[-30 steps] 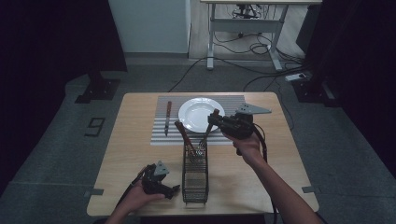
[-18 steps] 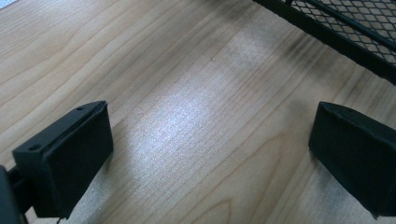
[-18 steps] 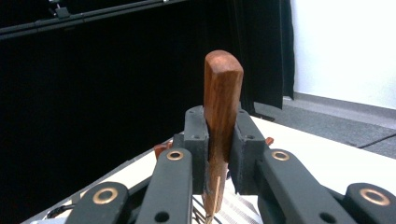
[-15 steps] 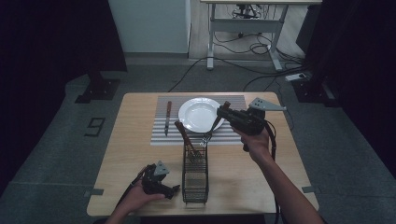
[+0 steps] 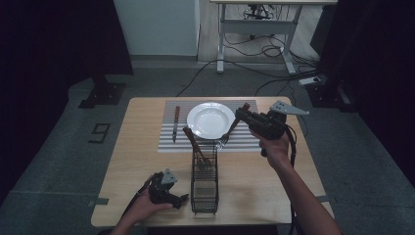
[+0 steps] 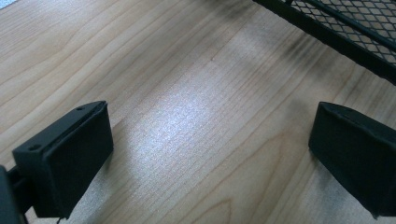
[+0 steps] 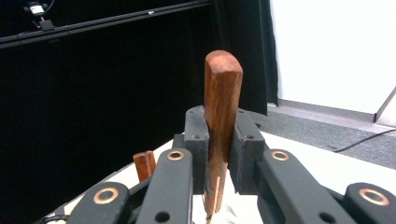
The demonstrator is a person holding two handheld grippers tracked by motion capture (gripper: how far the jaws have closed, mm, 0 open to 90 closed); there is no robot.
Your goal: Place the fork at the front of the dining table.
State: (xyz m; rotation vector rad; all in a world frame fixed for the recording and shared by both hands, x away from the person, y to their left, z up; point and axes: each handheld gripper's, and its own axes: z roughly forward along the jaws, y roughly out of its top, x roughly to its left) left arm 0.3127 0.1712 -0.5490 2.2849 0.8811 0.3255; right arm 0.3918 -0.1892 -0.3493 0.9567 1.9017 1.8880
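One fork [image 5: 230,131] is pinched by the right gripper [image 5: 241,115] beside the plate [image 5: 210,119], knife [image 5: 176,123] laid; another utensil [image 5: 195,145] remains in the rack [image 5: 204,186]; left gripper [image 6: 205,154] spread, idle.
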